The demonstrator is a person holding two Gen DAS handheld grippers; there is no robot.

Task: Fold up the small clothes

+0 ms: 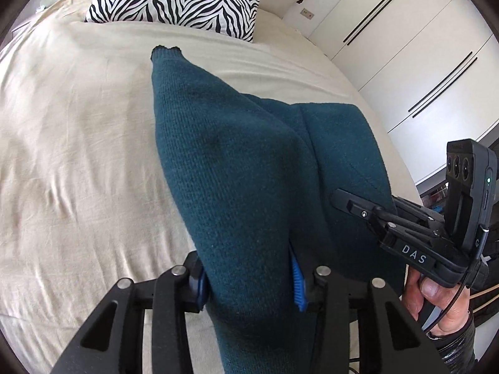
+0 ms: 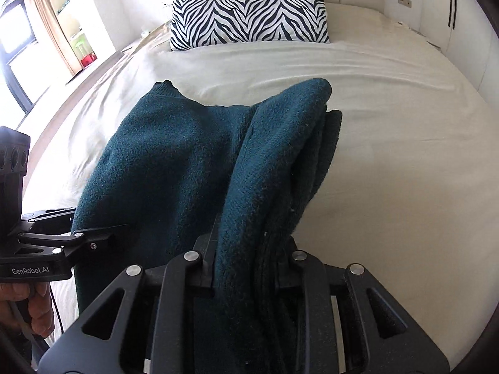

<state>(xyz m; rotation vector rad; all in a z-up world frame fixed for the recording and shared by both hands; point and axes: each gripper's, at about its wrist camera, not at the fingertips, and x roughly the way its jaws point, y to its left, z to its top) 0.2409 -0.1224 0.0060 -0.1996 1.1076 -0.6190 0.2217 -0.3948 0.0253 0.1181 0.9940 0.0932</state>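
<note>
A dark teal knitted garment (image 1: 237, 162) hangs lifted off the bed, bunched into folds, with one ribbed end pointing toward the pillow. My left gripper (image 1: 249, 286) is shut on a thick fold of it, the blue pads (image 1: 297, 283) pressing from both sides. In the right wrist view my right gripper (image 2: 248, 265) is shut on another bunched edge of the same garment (image 2: 162, 155). Each gripper also shows in the other's view, the right gripper (image 1: 343, 198) at the cloth's right side and the left gripper (image 2: 106, 233) at its left side. Both sets of fingertips are partly hidden by cloth.
A cream bed sheet (image 1: 78, 124) spreads under and around the garment. A zebra-striped pillow (image 2: 249, 15) lies at the head of the bed. White wardrobe doors (image 1: 421, 46) stand to the right, a window (image 2: 15, 31) to the left. A person's hand (image 1: 436, 305) grips the right tool's handle.
</note>
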